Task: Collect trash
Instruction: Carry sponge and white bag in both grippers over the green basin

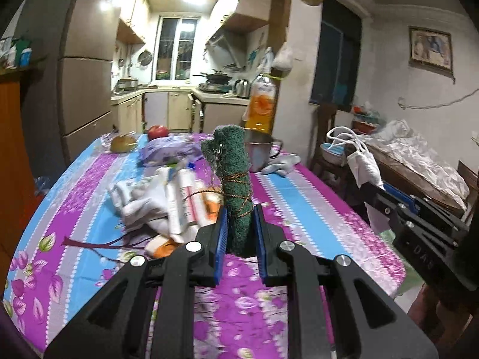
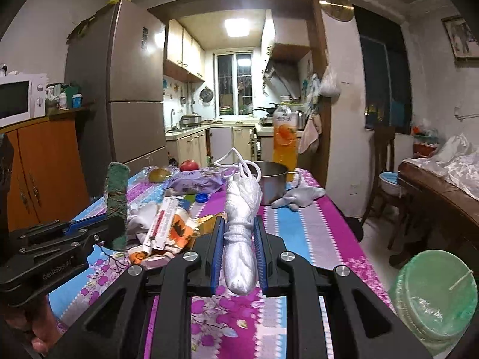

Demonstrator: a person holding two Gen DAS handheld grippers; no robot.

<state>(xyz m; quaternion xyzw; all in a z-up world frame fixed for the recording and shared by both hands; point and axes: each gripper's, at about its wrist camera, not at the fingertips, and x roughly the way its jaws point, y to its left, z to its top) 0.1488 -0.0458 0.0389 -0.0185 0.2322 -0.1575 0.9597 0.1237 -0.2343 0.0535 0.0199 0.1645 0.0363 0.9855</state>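
My left gripper (image 1: 239,218) is shut on a rolled green scouring pad (image 1: 232,161) tied with string, held upright above the table; it also shows in the right wrist view (image 2: 115,197). My right gripper (image 2: 239,230) is shut on a rolled white face mask (image 2: 241,209) with its loops sticking up; it also shows in the left wrist view (image 1: 363,161). A pile of trash lies on the floral tablecloth (image 1: 299,197): white tissues (image 1: 137,200), torn cartons (image 2: 169,227) and a purple wipes pack (image 2: 196,182).
A green-lined bin (image 2: 434,296) stands low to the right of the table. On the table's far end are a steel mug (image 2: 274,185), an orange drink bottle (image 2: 284,137), a grey glove (image 2: 299,196), an apple (image 2: 189,165) and a blue cap (image 2: 202,198).
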